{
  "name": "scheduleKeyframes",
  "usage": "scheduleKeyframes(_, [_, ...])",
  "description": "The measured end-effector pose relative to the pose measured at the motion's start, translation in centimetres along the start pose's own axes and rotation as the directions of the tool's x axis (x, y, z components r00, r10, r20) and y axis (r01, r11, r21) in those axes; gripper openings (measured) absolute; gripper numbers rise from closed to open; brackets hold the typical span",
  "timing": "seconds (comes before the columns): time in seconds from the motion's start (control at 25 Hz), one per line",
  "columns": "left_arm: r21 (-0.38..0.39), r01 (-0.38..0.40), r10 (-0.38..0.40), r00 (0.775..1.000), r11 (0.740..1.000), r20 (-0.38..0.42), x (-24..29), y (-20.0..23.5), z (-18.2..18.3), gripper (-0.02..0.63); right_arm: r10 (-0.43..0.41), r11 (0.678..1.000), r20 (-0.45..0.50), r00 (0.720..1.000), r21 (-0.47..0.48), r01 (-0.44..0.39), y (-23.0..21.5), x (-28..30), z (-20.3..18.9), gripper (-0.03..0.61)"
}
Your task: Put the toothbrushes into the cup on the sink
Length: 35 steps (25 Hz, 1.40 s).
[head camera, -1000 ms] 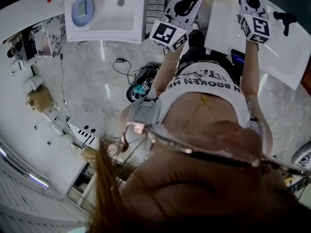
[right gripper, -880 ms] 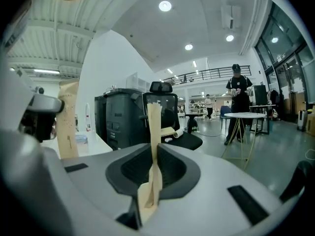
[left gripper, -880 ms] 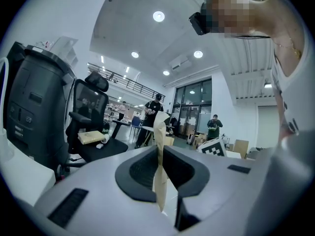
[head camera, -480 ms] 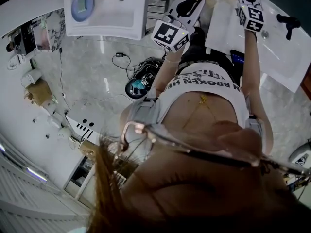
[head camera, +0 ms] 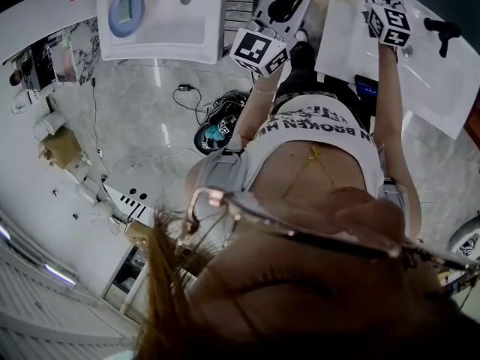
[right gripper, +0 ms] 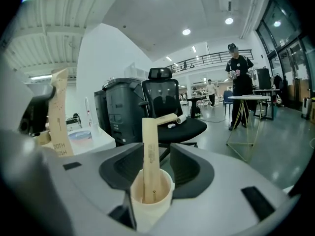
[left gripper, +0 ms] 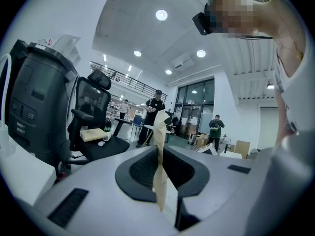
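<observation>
My right tool [right gripper: 156, 173] has just been opening. Its jaws now stand apart around the cup [right gripper: 150, 208], clear of the boxed toothbrush [right gripper: 149, 146] standing upright inside it, over the white sink [head camera: 442, 88]. My left tool [left gripper: 160, 181] is clamped on a second boxed toothbrush [left gripper: 159, 132], held upright and edge-on.

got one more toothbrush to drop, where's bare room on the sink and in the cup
Bare: the sink's white surface between the black tap and its near edge, and the cup's right side, beside the toothbrush standing in it. Crowded: round the cup, which sits between the right gripper's jaws; they have just been opening.
</observation>
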State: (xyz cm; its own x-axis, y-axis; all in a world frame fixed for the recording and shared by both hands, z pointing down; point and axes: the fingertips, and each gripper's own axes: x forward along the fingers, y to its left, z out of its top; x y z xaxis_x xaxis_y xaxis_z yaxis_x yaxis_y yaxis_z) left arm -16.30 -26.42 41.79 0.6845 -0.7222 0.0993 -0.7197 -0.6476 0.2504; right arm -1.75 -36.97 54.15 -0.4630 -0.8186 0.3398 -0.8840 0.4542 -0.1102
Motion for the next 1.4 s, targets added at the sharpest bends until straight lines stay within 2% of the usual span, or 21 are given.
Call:
scheduleKeyframes(0.24, [-0.001,-0.004,0.004,1.000,1.000,0.009,-0.1,0.6,0.5,0.040,-0.017,1.000,0.031,0.999,0.004,0.017,0.3,-3.0,1.0,0.158])
scheduleKeyframes(0.44, [0.006,-0.009,0.008,1.000,1.000,0.008,-0.1,1.3,0.8,0.040,-0.027,0.999,0.033,0.999,-0.032,0.028,1.2,-5.1,1.2,0.153])
scheduleKeyframes(0.64, [0.018,0.023,-0.023,1.000,1.000,0.018,1.2,1.4,1.1,0.040,-0.061,0.998,0.066,0.996,-0.030,0.063,1.3,-7.4,1.5,0.068])
scheduleKeyframes(0.76, [0.025,0.032,-0.032,0.999,0.999,0.025,1.9,1.3,1.3,0.040,-0.072,0.997,0.084,0.994,-0.030,0.075,1.3,-8.5,1.8,0.041])
scheduleKeyframes(1.4, [0.052,0.135,-0.136,0.990,0.989,0.024,7.9,0.9,1.5,0.038,-0.169,0.985,0.083,0.982,0.030,0.167,0.9,-13.7,0.9,0.038])
